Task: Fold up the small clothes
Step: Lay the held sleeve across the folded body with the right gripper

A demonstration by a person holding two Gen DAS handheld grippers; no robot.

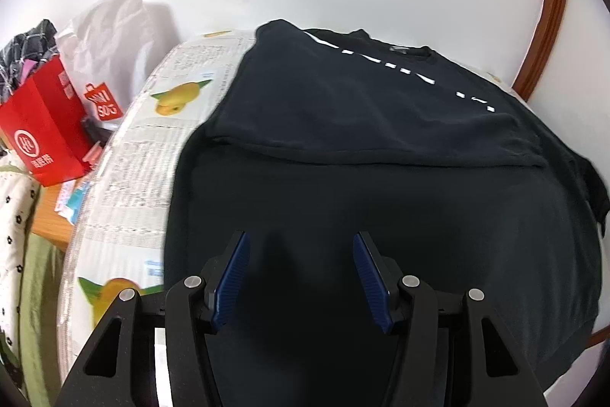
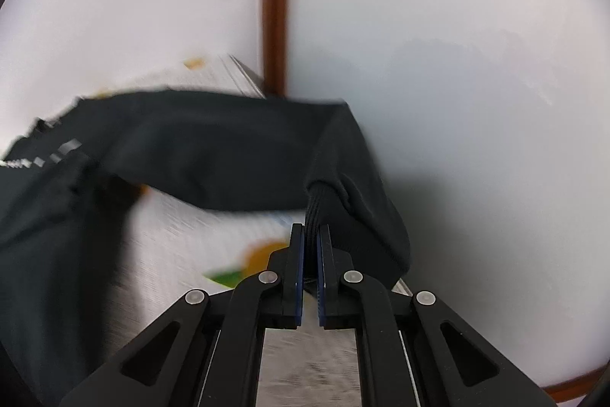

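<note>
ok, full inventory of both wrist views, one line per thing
shirt: 1, black with white print, spread on the table
sleeve cuff: 1, black ribbed, lifted, pinched by the right gripper
table cover: 1, white with fruit print, under the shirt
red bag: 1, left of the table
white bag: 1, behind the red bag
left gripper: 1, black with blue pads, open over the shirt
right gripper: 1, same, shut on the cuff
</note>
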